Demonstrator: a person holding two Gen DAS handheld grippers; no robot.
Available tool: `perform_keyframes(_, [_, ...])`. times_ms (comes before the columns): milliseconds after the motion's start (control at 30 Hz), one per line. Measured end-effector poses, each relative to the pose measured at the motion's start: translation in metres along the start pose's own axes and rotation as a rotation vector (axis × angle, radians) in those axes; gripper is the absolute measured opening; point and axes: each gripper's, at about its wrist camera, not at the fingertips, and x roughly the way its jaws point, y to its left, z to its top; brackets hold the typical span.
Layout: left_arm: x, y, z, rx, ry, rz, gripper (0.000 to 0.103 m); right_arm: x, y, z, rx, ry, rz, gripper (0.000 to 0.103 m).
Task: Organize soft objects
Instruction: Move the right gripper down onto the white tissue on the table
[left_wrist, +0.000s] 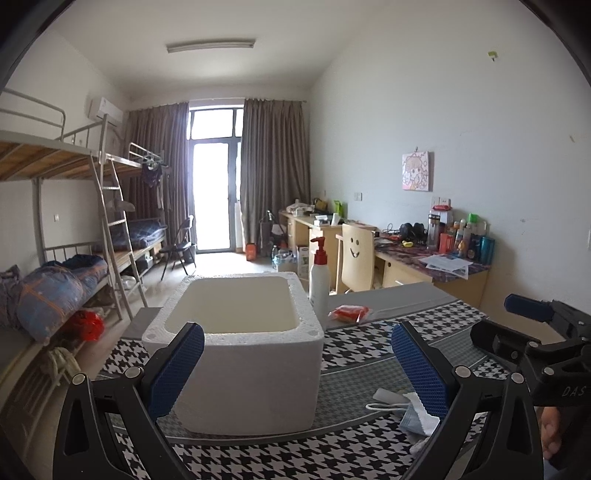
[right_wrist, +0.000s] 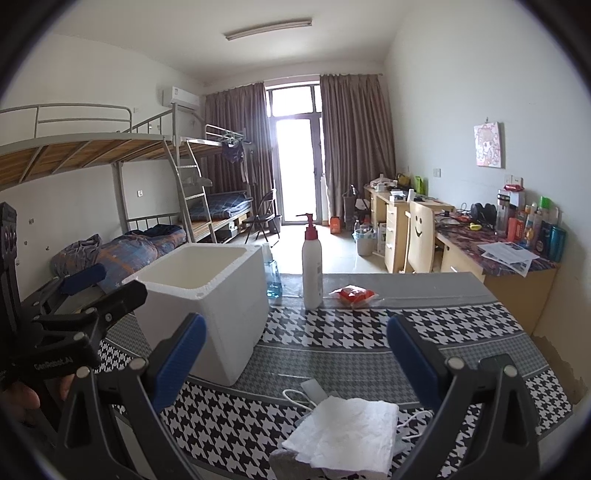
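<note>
A white foam box (left_wrist: 236, 343) stands open and empty on the houndstooth tablecloth (left_wrist: 354, 343); it also shows in the right wrist view (right_wrist: 207, 306). My left gripper (left_wrist: 297, 363) is open and empty, its fingers straddling the box's near side. My right gripper (right_wrist: 295, 360) is open and empty above a folded white tissue (right_wrist: 347, 435) that lies on a face mask with white ear loops (right_wrist: 295, 397). The tissue and mask show in the left wrist view (left_wrist: 413, 415). A small red soft packet (right_wrist: 352, 295) lies farther back, also seen in the left wrist view (left_wrist: 349, 313).
A white pump bottle with a red top (right_wrist: 312, 266) stands behind the box beside a blue-liquid bottle (right_wrist: 273, 278). Bunk beds line the left wall (right_wrist: 110, 155). A chair (right_wrist: 419, 240) and cluttered desks (right_wrist: 498, 251) stand on the right.
</note>
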Motion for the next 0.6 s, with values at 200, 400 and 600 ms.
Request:
perform_keyframes(200, [0.001, -0.002, -0.007, -0.015, 0.006, -0.009, 0.102, -0.003, -0.004, -0.009, 0.008, 0.007, -0.025, 0.100])
perform_keyframes(400, [0.002, -0.009, -0.015, -0.001, 0.010, -0.045, 0.102, -0.006, -0.007, -0.019, 0.010, 0.008, -0.028, 0.100])
perform_keyframes(600, [-0.001, -0.011, -0.023, 0.015, 0.002, -0.094, 0.102, -0.010, -0.010, -0.026, 0.024, -0.001, -0.026, 0.100])
